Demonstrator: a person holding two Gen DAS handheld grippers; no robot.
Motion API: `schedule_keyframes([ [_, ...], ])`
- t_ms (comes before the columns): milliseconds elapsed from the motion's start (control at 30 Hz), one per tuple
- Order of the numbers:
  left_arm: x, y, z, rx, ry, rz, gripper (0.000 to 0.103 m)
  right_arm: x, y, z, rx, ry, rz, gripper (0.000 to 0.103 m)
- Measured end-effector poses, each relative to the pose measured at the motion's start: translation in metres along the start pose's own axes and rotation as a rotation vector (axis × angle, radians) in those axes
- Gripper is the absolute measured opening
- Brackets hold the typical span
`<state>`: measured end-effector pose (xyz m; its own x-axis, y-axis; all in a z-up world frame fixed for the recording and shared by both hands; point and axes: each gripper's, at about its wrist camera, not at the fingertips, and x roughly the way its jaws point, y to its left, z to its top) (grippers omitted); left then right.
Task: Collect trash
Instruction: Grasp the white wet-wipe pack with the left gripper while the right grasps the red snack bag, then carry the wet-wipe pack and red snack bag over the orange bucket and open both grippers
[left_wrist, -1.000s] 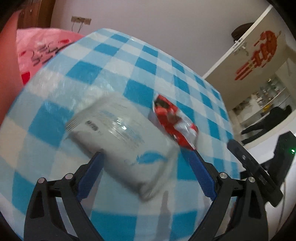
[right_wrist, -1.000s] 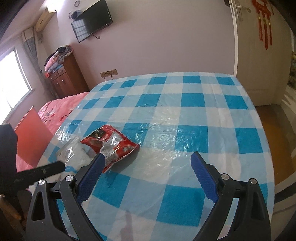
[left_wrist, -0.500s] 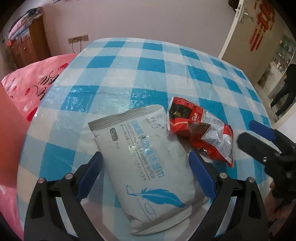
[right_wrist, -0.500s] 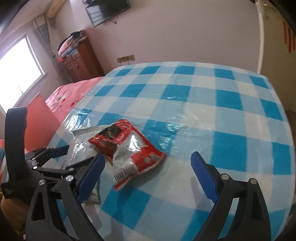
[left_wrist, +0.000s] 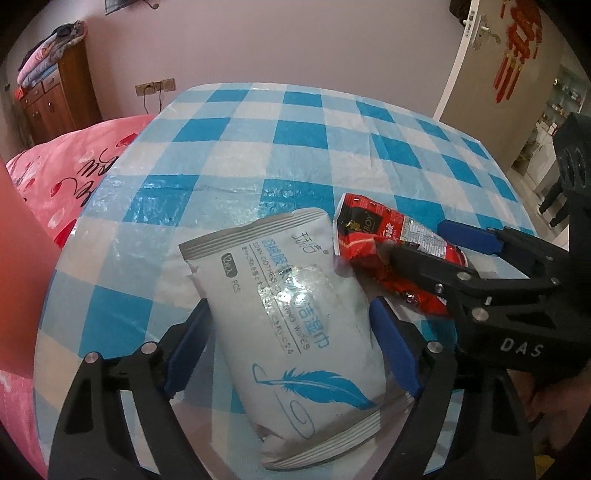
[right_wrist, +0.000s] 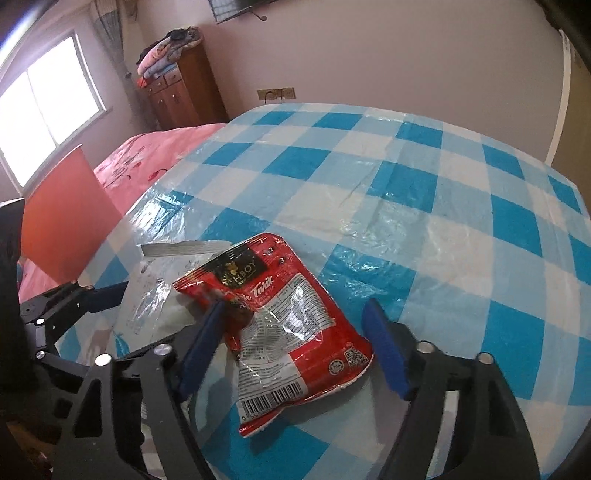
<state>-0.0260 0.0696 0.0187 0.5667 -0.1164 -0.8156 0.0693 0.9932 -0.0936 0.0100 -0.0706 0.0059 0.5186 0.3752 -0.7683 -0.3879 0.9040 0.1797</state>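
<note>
Your L gripper (left_wrist: 288, 354) is spread wide around the white wet-wipes pack (left_wrist: 291, 314), blue fingers (left_wrist: 391, 354) on either side of its lower half; can't tell if pads touch the pack yet. Pack lies flat on the blue/white checked tablecloth (left_wrist: 258, 147), near the table's front-left edge, feather logo toward you.

Your R gripper (right_wrist: 295, 347) is also spread wide, straddling the red snack wrapper (right_wrist: 291, 325). Left finger sits at/over the wrapper's crumpled left edge, right finger apart from it on the cloth. Not clamped.

Wrapper's top-left corner overlaps the wipes pack's edge in R wrist view; in L view the two touch side by side, wrapper (left_wrist: 388, 251) to the right.

Pink bedding (left_wrist: 66, 177) sits left of the table, wooden dresser (right_wrist: 177, 92) behind it.
</note>
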Motion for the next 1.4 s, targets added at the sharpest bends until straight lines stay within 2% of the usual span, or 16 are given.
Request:
schedule_keyframes([
  [233,-0.003,0.005,-0.001,0.002,-0.012,-0.028,0.081,-0.004,0.002,-0.005,-0.007,-0.012,-0.018,0.051],
  [367,-0.006,0.009,-0.005,-0.002,-0.024,-0.043,0.08,-0.008,0.006,-0.009,0.004,-0.021,-0.027,0.049],
  [467,-0.009,0.014,-0.007,-0.012,-0.031,-0.054,0.08,-0.013,0.005,-0.012,0.03,-0.036,-0.027,0.043],
  [933,-0.04,0.043,-0.012,-0.05,-0.109,-0.083,0.076,-0.042,0.023,-0.017,0.101,-0.098,-0.027,0.038],
  [1400,-0.107,0.075,-0.001,-0.059,-0.262,-0.087,0.075,-0.082,0.076,0.012,0.091,-0.179,0.029,0.038],
])
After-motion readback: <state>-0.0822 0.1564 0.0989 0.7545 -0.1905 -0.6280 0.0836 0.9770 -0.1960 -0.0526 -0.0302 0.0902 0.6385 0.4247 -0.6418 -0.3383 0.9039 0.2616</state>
